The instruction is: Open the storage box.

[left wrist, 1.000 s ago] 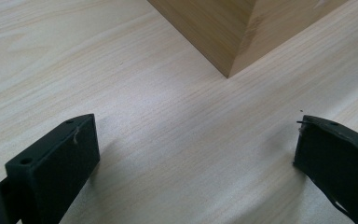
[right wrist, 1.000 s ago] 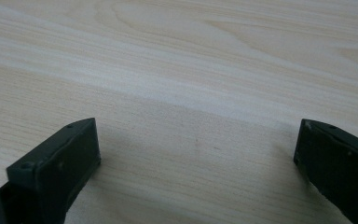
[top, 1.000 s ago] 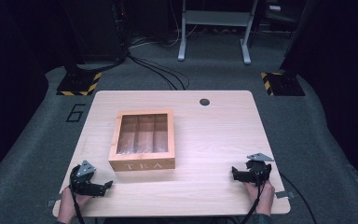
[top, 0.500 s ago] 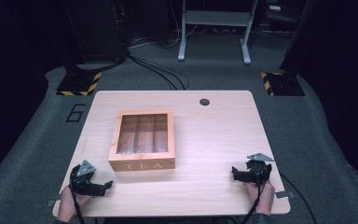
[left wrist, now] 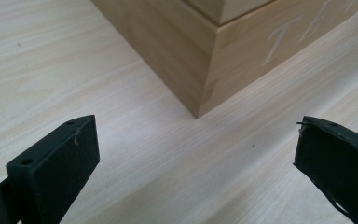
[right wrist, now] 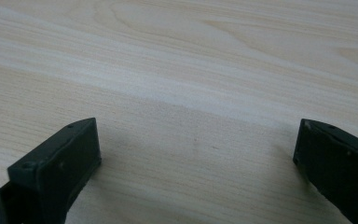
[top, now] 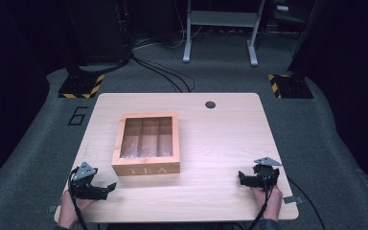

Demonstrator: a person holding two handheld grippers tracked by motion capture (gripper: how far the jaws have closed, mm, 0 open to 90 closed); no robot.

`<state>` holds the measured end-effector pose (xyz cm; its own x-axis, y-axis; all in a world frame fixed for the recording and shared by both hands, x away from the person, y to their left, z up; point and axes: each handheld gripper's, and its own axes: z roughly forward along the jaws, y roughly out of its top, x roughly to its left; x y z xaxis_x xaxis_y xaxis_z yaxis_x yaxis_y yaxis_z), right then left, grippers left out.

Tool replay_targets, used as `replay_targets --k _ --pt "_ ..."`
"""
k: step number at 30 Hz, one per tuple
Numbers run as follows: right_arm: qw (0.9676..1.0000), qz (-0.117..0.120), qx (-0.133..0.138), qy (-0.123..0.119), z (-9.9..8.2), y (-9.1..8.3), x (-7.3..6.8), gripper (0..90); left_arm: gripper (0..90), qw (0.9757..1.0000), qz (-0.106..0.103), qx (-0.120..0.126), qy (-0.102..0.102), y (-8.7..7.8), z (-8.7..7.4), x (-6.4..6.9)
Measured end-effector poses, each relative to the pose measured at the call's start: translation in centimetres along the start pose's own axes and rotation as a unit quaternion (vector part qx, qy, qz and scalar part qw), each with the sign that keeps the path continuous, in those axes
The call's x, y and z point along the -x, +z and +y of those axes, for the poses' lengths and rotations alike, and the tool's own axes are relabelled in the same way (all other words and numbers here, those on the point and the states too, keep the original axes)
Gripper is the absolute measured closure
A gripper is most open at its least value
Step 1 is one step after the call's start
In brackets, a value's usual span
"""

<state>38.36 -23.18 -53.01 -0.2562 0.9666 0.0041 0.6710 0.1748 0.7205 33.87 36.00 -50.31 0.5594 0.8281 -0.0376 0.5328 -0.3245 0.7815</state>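
Wooden tea box (top: 146,143) lies square, label toward the person; both grippers' jaws wide apart, empty.

1. The high view looks forward and down from above the person's edge, taking in the whole surface (top: 211,139) and the floor beyond.
2. The left gripper view sits low and close, facing a corner of the tea box (left wrist: 223,51), which the high view shares.
3. The right gripper view looks close along bare wood.
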Motion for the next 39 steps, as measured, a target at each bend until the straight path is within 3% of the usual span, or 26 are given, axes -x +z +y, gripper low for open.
replay_targets --k 4,10,12,18,22,39 --pt "1.0 0.0 0.0 0.0 0.0 0.0 0.0 0.0 3.4 0.9998 -0.009 0.017 -0.003 -0.4 0.4 0.2" --pt "1.0 0.0 -0.001 0.0 0.0 0.0 0.0 0.1 36.2 0.9992 -0.018 0.035 0.003 -1.2 0.8 0.5" --pt "1.0 0.0 0.0 0.0 0.0 0.0 0.0 0.1 50.1 0.9991 -0.009 0.042 0.001 -1.4 0.9 0.6" --pt "1.0 0.0 0.0 0.0 0.0 0.0 0.0 0.2 72.9 0.9991 -0.002 0.041 -0.002 -1.4 1.1 0.4" --pt "1.0 0.0 0.0 0.001 0.0 0.0 0.0 0.3 77.3 0.999 -0.006 0.044 -0.004 -1.2 1.4 0.2" --pt "1.0 -0.001 -0.001 0.0 0.0 0.0 0.0 0.4 73.6 0.9984 -0.029 0.049 -0.006 -0.2 2.3 -0.2"
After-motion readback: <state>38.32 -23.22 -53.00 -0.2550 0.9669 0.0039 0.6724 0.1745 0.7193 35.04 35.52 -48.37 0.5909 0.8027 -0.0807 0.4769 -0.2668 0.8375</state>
